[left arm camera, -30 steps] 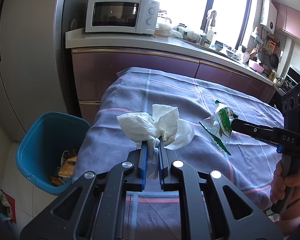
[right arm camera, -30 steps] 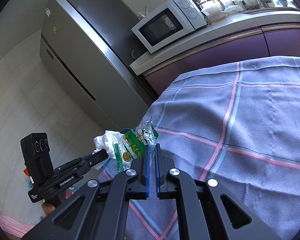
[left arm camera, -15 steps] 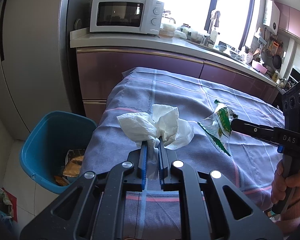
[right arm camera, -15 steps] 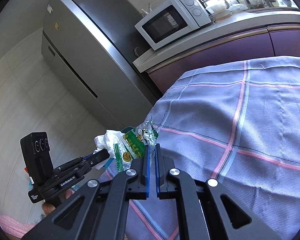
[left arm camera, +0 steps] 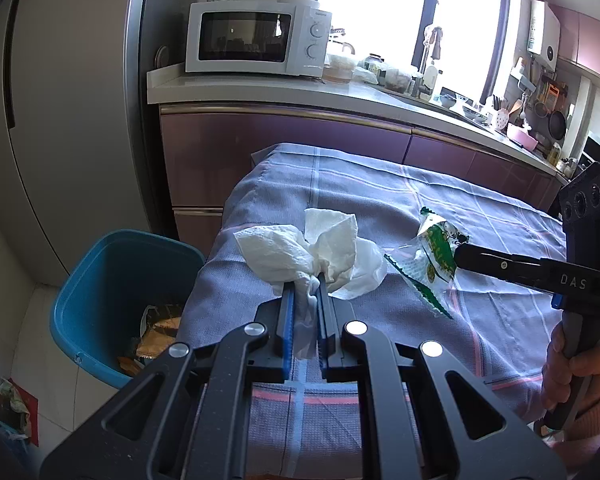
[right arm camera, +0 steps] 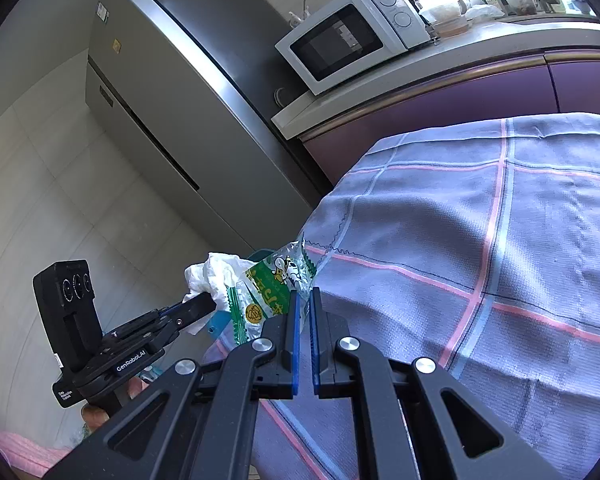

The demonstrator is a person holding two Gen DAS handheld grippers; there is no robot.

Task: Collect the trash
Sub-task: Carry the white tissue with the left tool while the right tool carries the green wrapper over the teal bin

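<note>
Tissue [left arm camera: 316, 248] wad: light, soft, crushable; our left claw [left arm camera: 304, 292] pinches its twisted tail over the table [left arm camera: 380, 184]. Wrapper [left arm camera: 432, 252]: thin, slippery film, pinched at its edge in right claw [right arm camera: 304, 300]. Bin [left arm camera: 112, 280] sits left, below.

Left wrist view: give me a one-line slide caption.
Left gripper clamps a crumpled white tissue above the checked tablecloth, right gripper holding a green wrapper, blue bin nearby.
</note>
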